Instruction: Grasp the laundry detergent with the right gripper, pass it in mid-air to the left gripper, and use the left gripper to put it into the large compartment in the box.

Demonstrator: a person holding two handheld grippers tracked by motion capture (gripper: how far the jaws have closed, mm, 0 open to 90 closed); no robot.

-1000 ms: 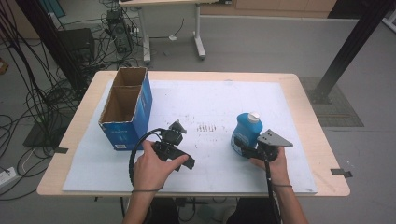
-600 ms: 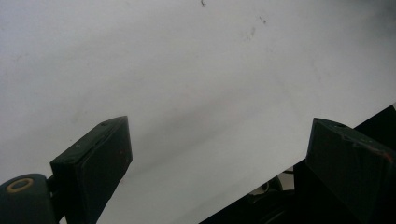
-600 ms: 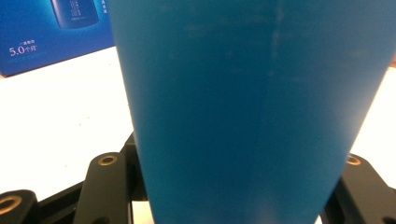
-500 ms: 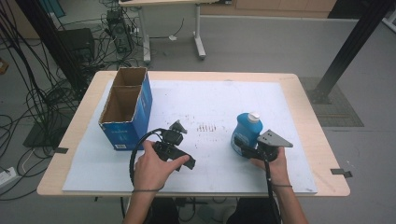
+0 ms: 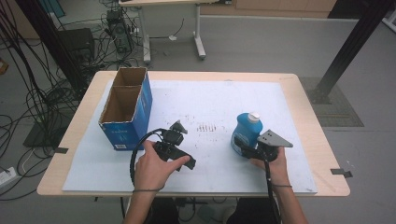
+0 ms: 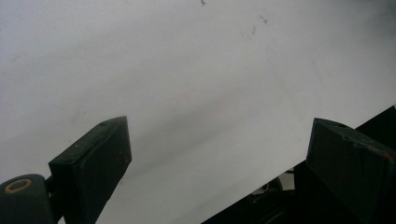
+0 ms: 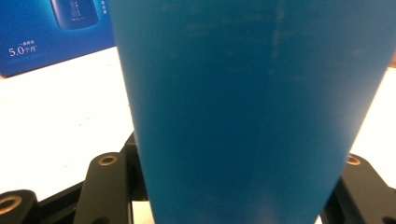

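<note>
Right now the right gripper (image 5: 245, 143) has its black jaws clamped on the lower body of a blue plastic bottle (image 5: 246, 132), which stands upright on the white sheet (image 5: 210, 102) toward the right half of the table (image 5: 299, 93). The bottle is smooth and matte, broad at the base and narrowing to a small white cap (image 5: 253, 116); in the right gripper view its blue wall (image 7: 252, 107) rises between the jaws, faintly scuffed, with a soft vertical seam. A grey three-cornered plate (image 5: 274, 139) sits on top of that gripper, and the hand behind it rests on the sheet.

The left gripper (image 5: 184, 161) lies low near the sheet's front middle, well apart from the bottle, its blunt rectangular jaws spread wide with nothing between them. A looped black cable (image 5: 140, 144) curls from it.

At the left stands an open cardboard box (image 5: 123, 109), glossy blue outside and raw brown inside, split into two compartments. The sheet is pale and chalky, with a small patch of dark specks (image 5: 205, 127) between the hands.
</note>
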